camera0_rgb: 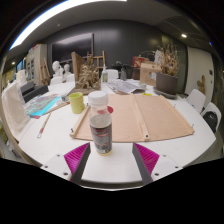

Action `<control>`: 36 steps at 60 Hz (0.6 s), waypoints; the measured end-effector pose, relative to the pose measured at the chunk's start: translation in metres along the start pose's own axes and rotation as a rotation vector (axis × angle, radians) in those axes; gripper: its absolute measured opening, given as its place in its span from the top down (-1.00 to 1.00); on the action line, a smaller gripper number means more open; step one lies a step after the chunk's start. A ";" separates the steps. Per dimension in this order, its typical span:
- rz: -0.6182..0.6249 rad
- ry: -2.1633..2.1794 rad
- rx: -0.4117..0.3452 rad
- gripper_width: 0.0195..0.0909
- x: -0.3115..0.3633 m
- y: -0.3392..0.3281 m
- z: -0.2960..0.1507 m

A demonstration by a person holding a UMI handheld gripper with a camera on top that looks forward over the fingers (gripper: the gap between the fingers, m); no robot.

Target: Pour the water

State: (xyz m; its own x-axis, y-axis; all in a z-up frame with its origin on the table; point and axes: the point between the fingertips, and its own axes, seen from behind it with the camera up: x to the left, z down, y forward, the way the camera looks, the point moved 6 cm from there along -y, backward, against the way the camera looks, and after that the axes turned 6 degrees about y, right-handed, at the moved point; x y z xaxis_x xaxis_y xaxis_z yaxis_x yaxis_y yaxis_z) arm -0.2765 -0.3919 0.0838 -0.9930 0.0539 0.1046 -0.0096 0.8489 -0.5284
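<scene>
One bottle [100, 124] is what I have to deal with, a clear plastic one with a white cap and a dark label band, standing upright on the white table [170, 145] right between my two fingers, with my claw [111, 157] released: the magenta pads [77, 154] sit apart with a gap showing on the right side at least, so nothing is clamped yet. I judge it light and a little soft in the wall, likely to dent if I squeeze hard and to slip if the plastic is wet, so I would take it around the middle of the body, at or just below the label, not by the cap. How full it is I cannot tell. Just beyond my fingers and behind the bottle lies a flat brown board [140, 115] spread across the table, and further ahead to the left of it stands a yellow-green cup [76, 102], which I take to be where the water should go. To the left of that lie a bluish tray [42, 104] and a red-handled tool [44, 124], near enough to mind when I swing that way. The table edge curves close under my fingers, so I should lift straight up before moving forward; ahead and to the right the tabletop looks open, with white chairs [203, 105] well apart beyond its rim
</scene>
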 end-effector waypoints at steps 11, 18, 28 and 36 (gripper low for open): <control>0.040 0.007 -0.091 -0.75 0.023 0.055 -0.017; 0.021 0.043 -0.131 -0.19 0.032 0.075 -0.025; 0.065 0.031 -0.166 0.39 0.031 0.085 -0.028; 0.086 0.027 -0.170 0.70 0.030 0.086 -0.029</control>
State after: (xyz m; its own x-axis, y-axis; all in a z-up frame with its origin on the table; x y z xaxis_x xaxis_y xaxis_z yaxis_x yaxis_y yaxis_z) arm -0.3042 -0.3016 0.0657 -0.9858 0.1421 0.0893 0.0972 0.9172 -0.3863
